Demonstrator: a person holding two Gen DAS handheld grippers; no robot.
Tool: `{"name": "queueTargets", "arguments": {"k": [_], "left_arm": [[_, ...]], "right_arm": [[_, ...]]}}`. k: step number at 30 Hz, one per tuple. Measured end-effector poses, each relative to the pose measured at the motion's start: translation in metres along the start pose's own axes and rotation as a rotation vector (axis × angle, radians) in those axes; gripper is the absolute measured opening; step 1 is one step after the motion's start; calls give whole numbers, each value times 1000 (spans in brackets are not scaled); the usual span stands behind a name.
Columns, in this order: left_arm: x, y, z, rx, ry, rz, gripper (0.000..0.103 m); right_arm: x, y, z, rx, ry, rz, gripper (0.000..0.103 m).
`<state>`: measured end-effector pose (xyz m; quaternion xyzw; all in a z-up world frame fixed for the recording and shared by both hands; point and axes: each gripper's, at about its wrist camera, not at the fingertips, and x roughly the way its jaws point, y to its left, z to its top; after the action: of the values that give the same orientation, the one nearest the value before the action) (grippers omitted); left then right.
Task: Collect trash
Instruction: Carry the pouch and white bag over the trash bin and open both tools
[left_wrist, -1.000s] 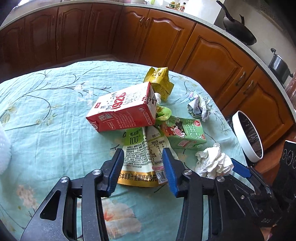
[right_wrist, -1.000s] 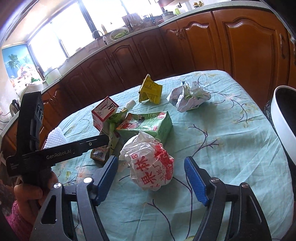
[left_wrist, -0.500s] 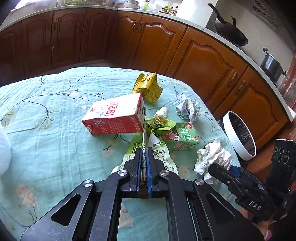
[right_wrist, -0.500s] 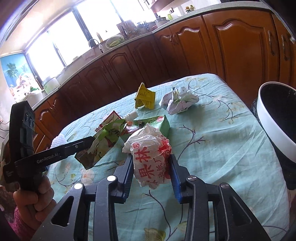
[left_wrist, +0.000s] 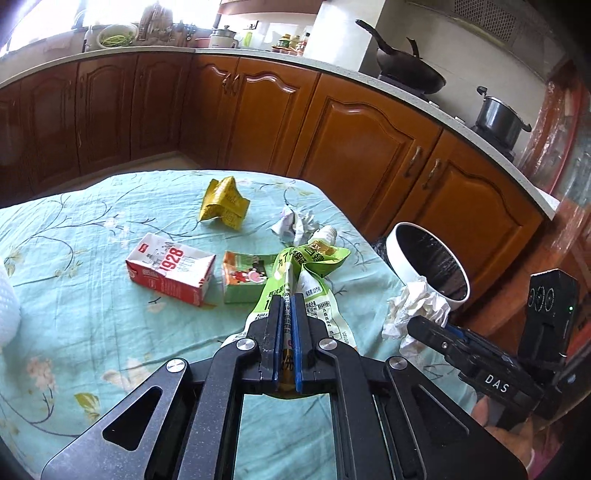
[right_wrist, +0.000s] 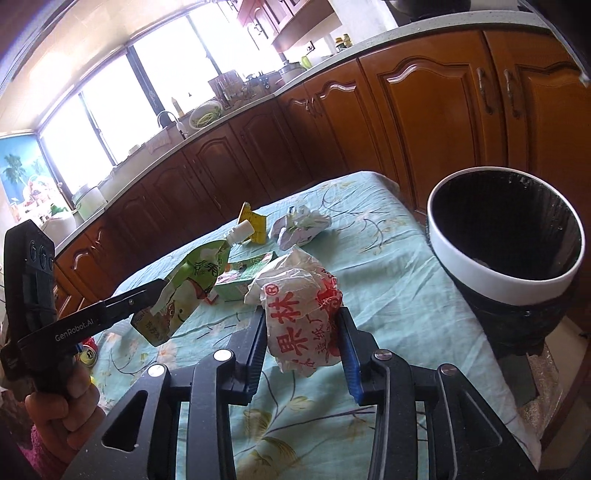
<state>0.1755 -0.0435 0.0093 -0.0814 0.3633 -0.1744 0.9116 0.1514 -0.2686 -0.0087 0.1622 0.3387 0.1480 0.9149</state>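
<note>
While clamped, pouch and wrapper

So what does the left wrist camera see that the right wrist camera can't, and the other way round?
Only the left wrist view shows the red 1928 carton, the wok and the steel pot on the stove.

Only the right wrist view shows the bright windows, the sink tap and the red print on the crumpled wrapper that the right gripper holds.

Both show the green pouch pinched in the left gripper, the yellow wrapper, the floral tablecloth and the white-rimmed bin.
</note>
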Motion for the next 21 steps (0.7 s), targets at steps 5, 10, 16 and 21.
{"name": "queueTargets", "arguments": {"k": [5,10,16,21], "left_arm": [[10,-25,0,46,14,-26,3],[19,-48,1,80,22,-50,4],[30,-76,5,118,30,-77,4],[41,-99,10,148,36,-100,3]], "right_arm": [[-18,-24,3,34,-30,-42,37],[-31,-48,7,69,-57,-83,37],[-44,-74,10,100,-81,-122,37],[-51,-92,14,120,-99,-151,37]]}}
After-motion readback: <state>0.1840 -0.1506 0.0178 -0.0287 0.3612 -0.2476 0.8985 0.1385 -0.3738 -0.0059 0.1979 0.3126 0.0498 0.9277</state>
